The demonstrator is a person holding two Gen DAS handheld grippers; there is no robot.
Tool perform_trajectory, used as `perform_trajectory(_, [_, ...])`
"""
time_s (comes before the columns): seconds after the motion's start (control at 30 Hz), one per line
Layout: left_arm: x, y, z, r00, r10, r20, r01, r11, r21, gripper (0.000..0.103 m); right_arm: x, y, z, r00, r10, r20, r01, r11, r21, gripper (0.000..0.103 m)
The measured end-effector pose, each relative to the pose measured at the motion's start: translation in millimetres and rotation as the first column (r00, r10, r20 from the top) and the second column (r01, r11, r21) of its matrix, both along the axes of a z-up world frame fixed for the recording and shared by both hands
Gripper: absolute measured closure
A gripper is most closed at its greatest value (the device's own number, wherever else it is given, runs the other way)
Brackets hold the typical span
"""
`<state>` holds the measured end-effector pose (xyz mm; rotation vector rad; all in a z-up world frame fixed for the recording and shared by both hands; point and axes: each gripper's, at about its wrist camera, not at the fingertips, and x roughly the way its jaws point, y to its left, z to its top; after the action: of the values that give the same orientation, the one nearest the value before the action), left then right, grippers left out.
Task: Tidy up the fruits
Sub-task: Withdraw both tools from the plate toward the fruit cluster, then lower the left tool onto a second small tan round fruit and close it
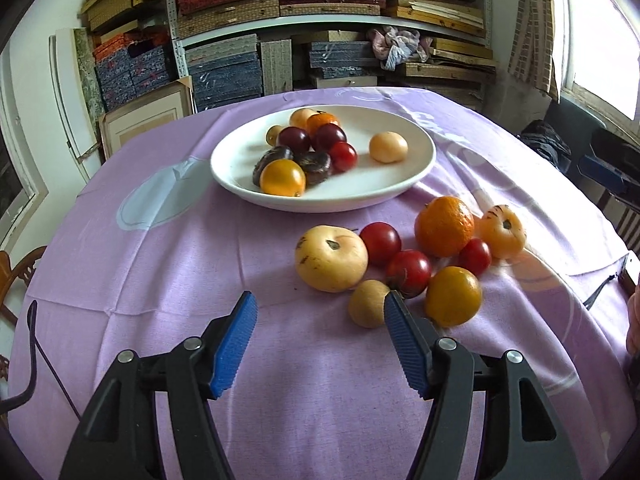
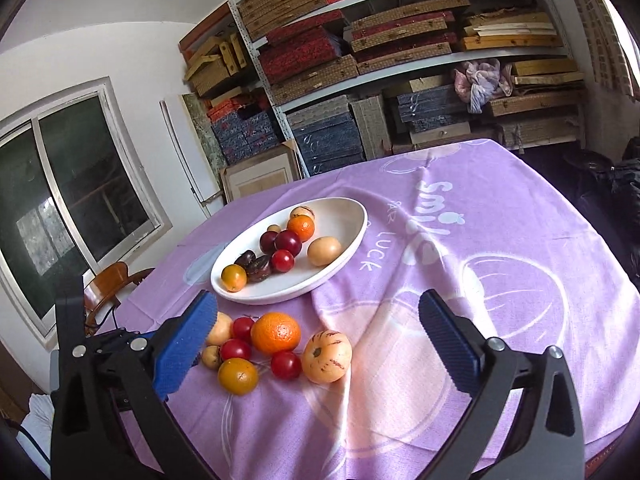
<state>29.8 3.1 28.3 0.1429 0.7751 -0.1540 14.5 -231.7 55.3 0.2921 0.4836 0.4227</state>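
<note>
Left wrist view
- Progress: You see the white plate [image 1: 324,196] already carrying a group of fruits, among them a yellow-orange one at its near edge, dark plums and a pale one set apart on the right. Judged from this, about half the task is done.
- Remaining: Eight loose fruits lie on the purple-clothed tabletop [image 1: 160,264], near the plate's front rim: a large pale fruit [image 1: 331,258], an orange [image 1: 444,226], three red tomatoes, a striped pale fruit [image 1: 503,231], a yellow-orange fruit [image 1: 453,296] and a small tan fruit [image 1: 367,303].
- Left hand-held gripper [image 1: 320,304]: Your jaws stand partly apart and hold nothing.
- Fruit relative to gripper: The small tan fruit lies just beside the right-hand blue pad, on its inner side; whether they touch cannot be told. The rest of the cluster sits beyond and to the right.

Right wrist view
- Progress: The same plate [image 2: 352,256] and loose cluster appear; the orange [image 2: 276,333] sits in the cluster's middle.
- Right hand-held gripper [image 2: 316,304]: Your jaws stand wide apart and empty.
- Fruit relative to gripper: The cluster lies toward the left-hand pad; that pad hides part of a pale fruit. The striped fruit [image 2: 326,356] sits between the pads, nearer the left.
</note>
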Motion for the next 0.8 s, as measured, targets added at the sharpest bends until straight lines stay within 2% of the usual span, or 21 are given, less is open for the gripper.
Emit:
perform_trajectory(0.27, [11, -10, -14, 0.999, -0.027, -0.035, 0.029, 0.999, 0.034, 0.036, 2, 5, 2, 1.000, 0.019, -0.007, -0.019, 1.000, -0.014, 0.004])
perform_trajectory(0.53, [22, -4, -18, 0.998, -0.011, -0.066, 0.012, 1.000, 0.006, 0.034, 5, 9, 0, 0.999, 0.023, -0.034, -0.023, 1.000, -0.013, 0.004])
perform_trajectory(0.8, [18, 5, -17, 0.998, -0.006, -0.056, 0.006, 1.000, 0.002, 0.034, 9, 11, -3, 0.998, 0.029, -0.049, -0.030, 0.999, -0.021, 0.004])
